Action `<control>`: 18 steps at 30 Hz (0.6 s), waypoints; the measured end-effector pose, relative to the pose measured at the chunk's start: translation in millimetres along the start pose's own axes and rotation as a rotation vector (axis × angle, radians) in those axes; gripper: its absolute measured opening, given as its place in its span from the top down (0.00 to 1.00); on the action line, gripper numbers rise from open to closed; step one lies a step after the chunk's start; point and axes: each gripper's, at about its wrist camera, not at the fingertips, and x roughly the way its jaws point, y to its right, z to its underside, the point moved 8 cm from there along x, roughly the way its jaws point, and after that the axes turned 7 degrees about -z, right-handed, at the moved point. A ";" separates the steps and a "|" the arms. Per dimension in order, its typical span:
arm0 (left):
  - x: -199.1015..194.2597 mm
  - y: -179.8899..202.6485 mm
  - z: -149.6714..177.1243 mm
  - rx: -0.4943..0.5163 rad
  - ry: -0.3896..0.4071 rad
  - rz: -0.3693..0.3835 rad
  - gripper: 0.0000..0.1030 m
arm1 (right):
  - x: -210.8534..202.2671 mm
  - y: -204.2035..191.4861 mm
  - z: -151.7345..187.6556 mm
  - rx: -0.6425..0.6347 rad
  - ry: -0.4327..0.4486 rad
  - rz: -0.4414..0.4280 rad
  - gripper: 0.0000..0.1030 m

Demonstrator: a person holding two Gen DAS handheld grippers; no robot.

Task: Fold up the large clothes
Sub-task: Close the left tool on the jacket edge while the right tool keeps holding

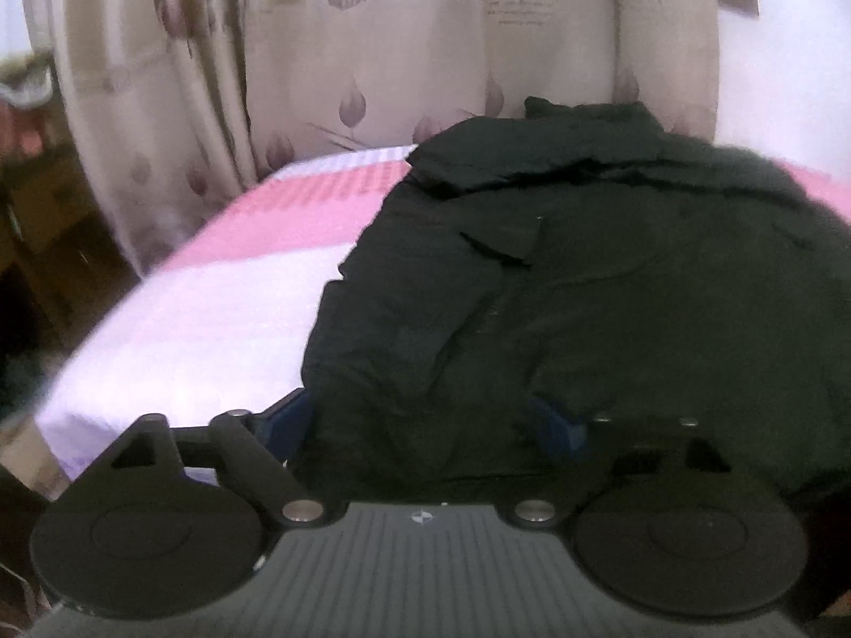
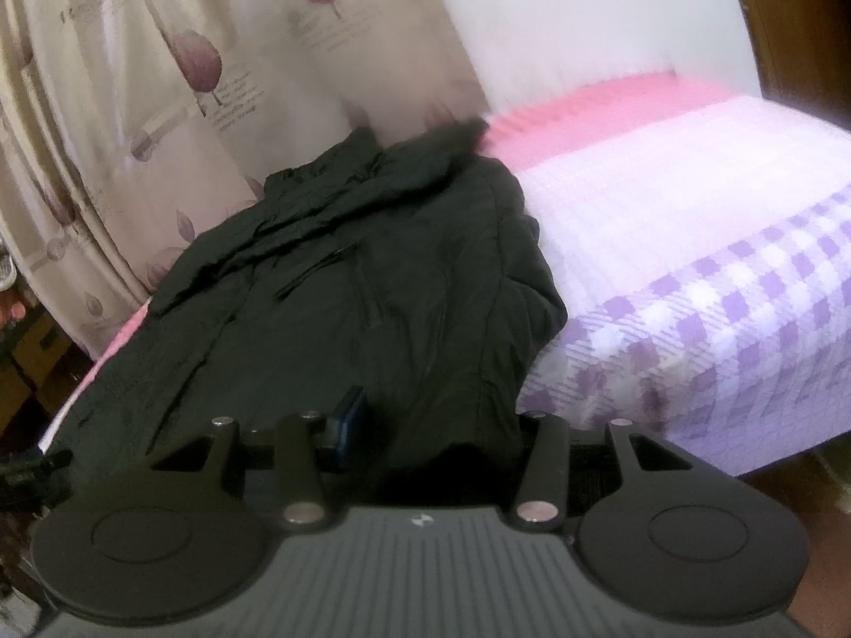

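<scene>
A large black jacket (image 1: 585,292) lies spread on the bed, collar toward the curtain and hem toward me. In the left wrist view my left gripper (image 1: 420,420) stands wide at the near hem. One blue finger (image 1: 287,417) is just outside the jacket's left edge, and the other (image 1: 553,428) is half under cloth, with the hem lying loose between them. In the right wrist view the jacket (image 2: 372,276) runs up to my right gripper (image 2: 420,436), which is closed on a bunched fold of the hem at its right corner. Only its left blue finger (image 2: 348,420) shows.
The bed (image 1: 213,308) has a pink and lilac checked cover, which shows bare to the right of the jacket (image 2: 691,212). A flowered curtain (image 1: 372,53) hangs close behind the bed. Dark wooden furniture (image 1: 32,223) stands at the far left.
</scene>
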 end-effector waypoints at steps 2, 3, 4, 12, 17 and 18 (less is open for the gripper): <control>2.6 -5.2 0.3 -0.036 -0.020 0.042 0.28 | -0.9 -1.0 -0.3 -0.017 0.004 0.007 0.63; 3.9 -8.0 1.1 -0.052 -0.030 0.061 0.28 | -1.0 -0.8 -0.5 -0.022 0.003 0.011 0.63; 5.1 -10.7 1.6 -0.069 -0.039 0.084 0.27 | -0.9 -0.7 -0.7 -0.021 0.002 0.008 0.63; 19.3 -40.7 11.3 -0.226 -0.100 0.142 0.05 | -4.7 7.3 -3.3 0.063 0.005 -0.019 0.53; 31.0 -40.8 25.4 -0.332 -0.188 0.266 0.64 | 1.1 0.5 0.5 0.021 -0.018 -0.001 0.74; 30.5 -43.5 24.4 -0.362 -0.184 0.275 0.72 | 1.8 -1.6 0.4 -0.008 -0.023 0.026 0.78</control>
